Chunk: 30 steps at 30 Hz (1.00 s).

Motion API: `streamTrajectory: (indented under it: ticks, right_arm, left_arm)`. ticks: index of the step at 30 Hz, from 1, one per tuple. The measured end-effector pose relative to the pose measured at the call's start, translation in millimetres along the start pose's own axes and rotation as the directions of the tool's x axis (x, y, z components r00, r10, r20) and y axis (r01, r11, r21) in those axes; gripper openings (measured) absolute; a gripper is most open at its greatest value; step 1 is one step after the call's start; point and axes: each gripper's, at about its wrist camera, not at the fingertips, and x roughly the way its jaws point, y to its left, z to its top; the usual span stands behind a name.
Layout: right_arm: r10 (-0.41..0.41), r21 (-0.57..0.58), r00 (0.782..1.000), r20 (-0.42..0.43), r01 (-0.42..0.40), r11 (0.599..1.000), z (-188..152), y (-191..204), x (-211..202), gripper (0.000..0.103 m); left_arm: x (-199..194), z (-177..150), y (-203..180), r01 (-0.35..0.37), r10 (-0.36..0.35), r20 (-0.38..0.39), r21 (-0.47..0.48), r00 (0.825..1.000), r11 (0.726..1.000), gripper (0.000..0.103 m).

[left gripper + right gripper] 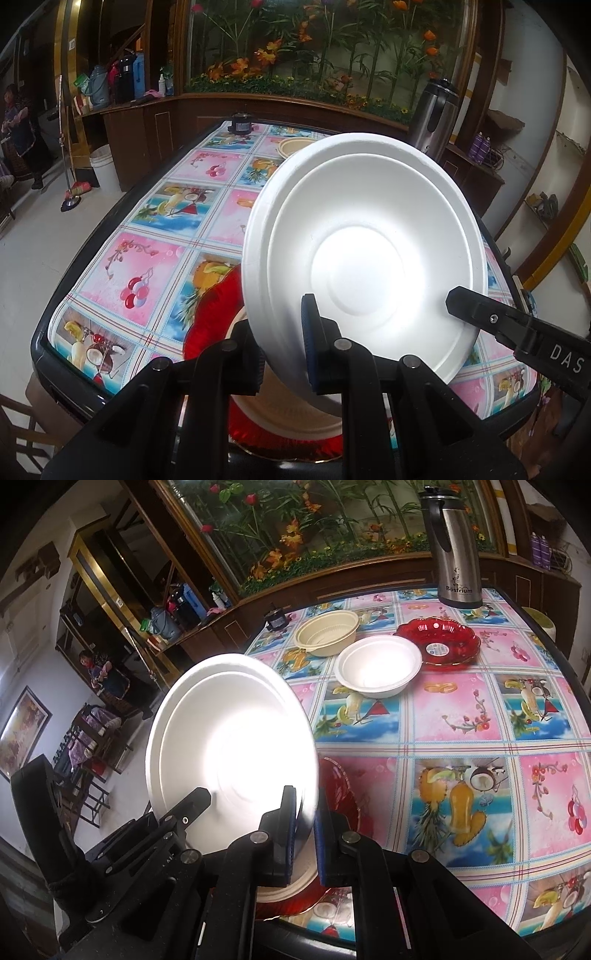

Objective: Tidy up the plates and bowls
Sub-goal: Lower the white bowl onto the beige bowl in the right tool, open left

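A white foam plate (369, 251) hangs tilted on edge above the near end of the table, held from both sides. My left gripper (284, 347) is shut on its lower left rim, and my right gripper (306, 827) is shut on the opposite rim of the plate (229, 738). Directly below lies a red fluted plate (207, 325) with a beige dish (288, 417) on it, mostly hidden by the white plate. Farther back stand a cream bowl (327, 631), a white foam bowl (378, 668) and a second red plate (439, 638).
The table (147, 258) wears a bright fruit-print cloth. A steel thermos jug (454, 550) stands at the far right corner and a small black object (275, 620) at the far edge. A wooden planter cabinet runs behind, and a person sits far off on the left.
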Motion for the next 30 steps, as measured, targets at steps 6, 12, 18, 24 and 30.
streamTrajectory:
  ticks: [6,12,18,24,30]
  right_arm:
    - [-0.020,-0.043,1.000,-0.020,0.019,0.999,-11.4,11.9,2.7,0.009]
    - [-0.022,-0.073,0.999,-0.048,0.019,0.997,-22.3,19.3,5.9,0.010]
    - [-0.032,-0.098,0.996,-0.079,0.024,0.995,-30.3,26.5,12.6,0.010]
    - [-0.051,-0.109,0.993,-0.106,0.039,0.993,-36.4,27.5,21.2,0.011]
    - [-0.062,-0.117,0.991,-0.122,0.048,0.992,-38.2,27.4,26.8,0.011]
  left_arm:
    - [-5.4,-7.3,9.6,0.003,-0.003,-0.023,0.006,1.000,1.000,0.015]
    - [-9.1,-14.7,17.3,0.001,-0.001,-0.037,0.015,0.999,1.000,0.015]
    - [-2.6,-21.3,24.0,0.000,0.001,-0.070,0.013,0.998,1.000,0.015]
    - [4.0,-25.9,27.2,0.001,0.000,-0.096,0.016,0.995,1.000,0.015]
    - [6.5,-27.2,28.1,0.003,-0.002,-0.107,0.016,0.994,1.000,0.015]
